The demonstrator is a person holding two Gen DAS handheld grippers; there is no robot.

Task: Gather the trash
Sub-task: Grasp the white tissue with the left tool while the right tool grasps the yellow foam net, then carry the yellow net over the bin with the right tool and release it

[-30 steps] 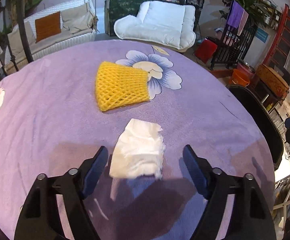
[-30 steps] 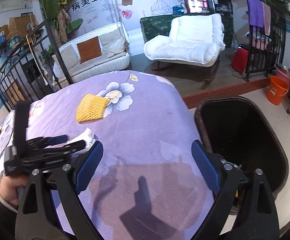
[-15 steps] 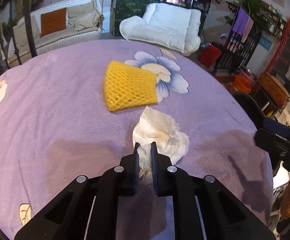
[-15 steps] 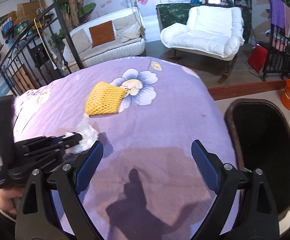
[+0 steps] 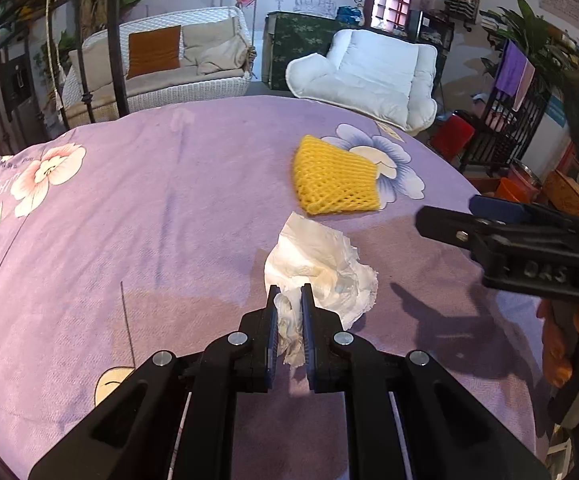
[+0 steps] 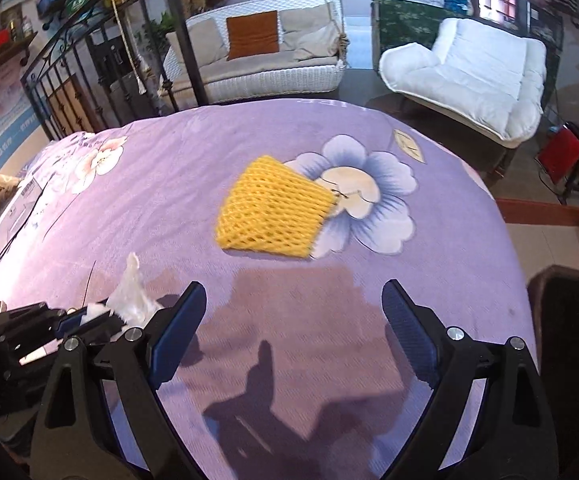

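Note:
A crumpled white tissue (image 5: 319,266) is pinched at its near edge by my left gripper (image 5: 288,300), which is shut on it just above the purple flowered tablecloth (image 5: 149,220). Beyond it lies a yellow foam fruit net (image 5: 335,182). In the right wrist view the same net (image 6: 271,208) lies ahead of my right gripper (image 6: 293,312), which stands open with nothing between its fingers. The left gripper (image 6: 83,316) holding the tissue (image 6: 131,294) shows at the lower left there. The right gripper (image 5: 445,222) enters the left wrist view from the right.
A dark trash bin (image 6: 569,344) stands on the floor past the table's right edge. Papers and packets (image 6: 5,208) lie at the table's left edge. A white armchair (image 6: 477,76), a wicker sofa (image 6: 261,64) and a black railing (image 6: 69,80) stand beyond the table.
My left gripper closed on the tissue and lifted its near edge. My right gripper swung left from the bin side towards the yellow net, which now lies straight ahead of it.

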